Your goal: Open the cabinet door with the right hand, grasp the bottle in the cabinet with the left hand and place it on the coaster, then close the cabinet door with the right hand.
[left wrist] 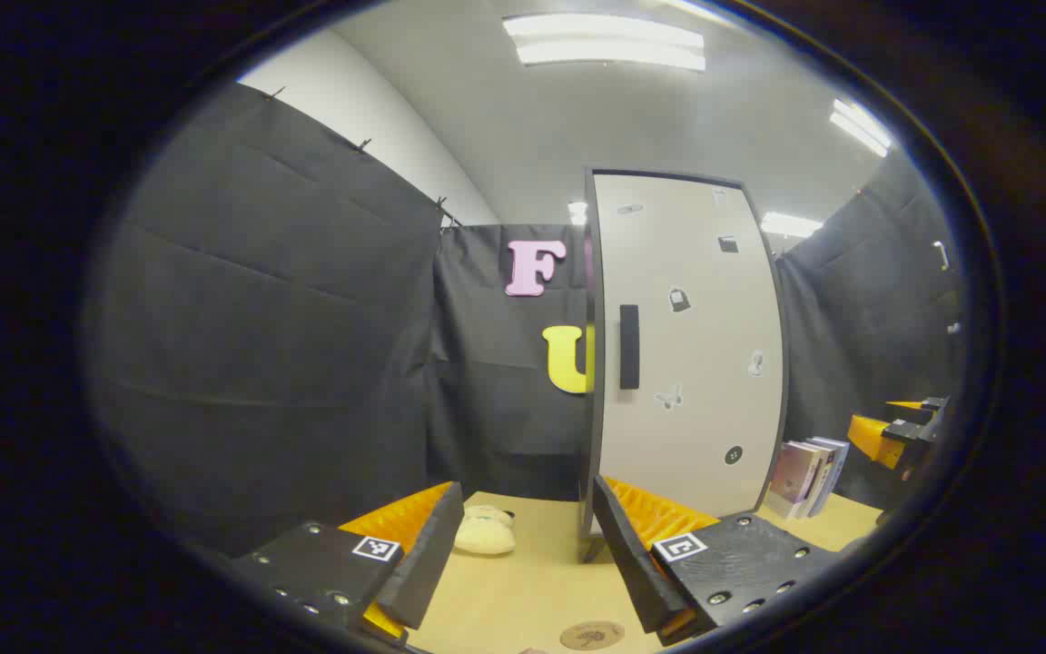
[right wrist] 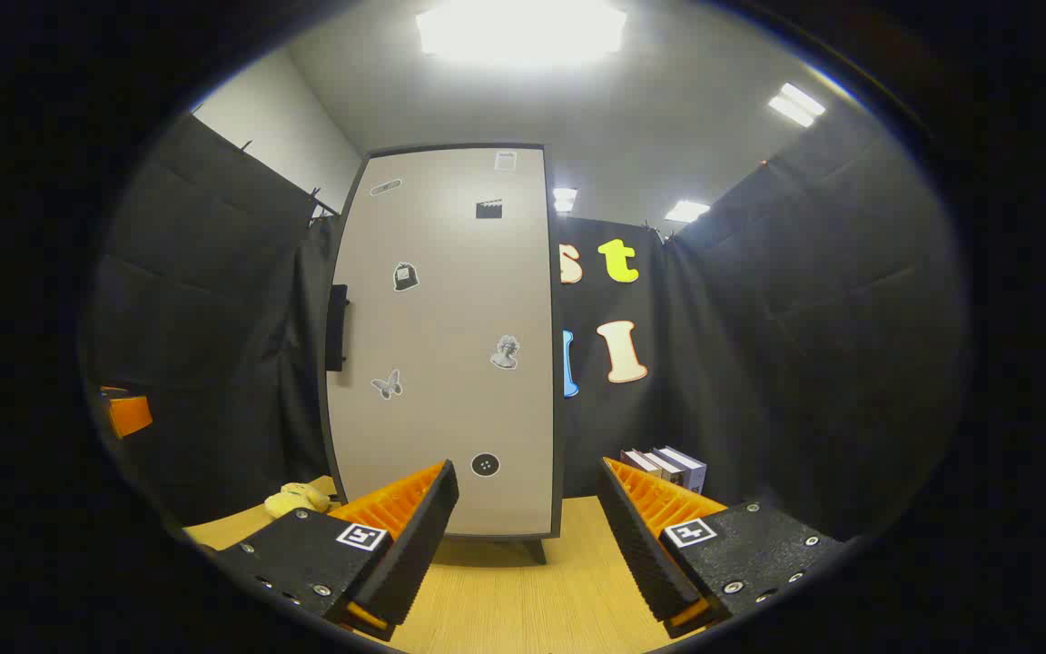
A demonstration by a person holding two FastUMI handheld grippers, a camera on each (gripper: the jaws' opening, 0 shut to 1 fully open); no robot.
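Both tongs (left wrist: 523,554) (right wrist: 527,536) carry dark textured plates studded with silver screws, each bearing a small square black-and-white marker.

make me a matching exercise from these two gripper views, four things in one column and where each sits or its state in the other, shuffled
Things:
1. tall beige cabinet door with stickers
2. round brown coaster
3. row of upright books
4. pale yellow plush toy

Places or states:
A. on the table, left of the cabinet in the left gripper view
B. closed, dark handle on its left edge
C. on the wooden table near the left gripper
D. standing right of the cabinet

Pairs: 1-B, 2-C, 3-D, 4-A
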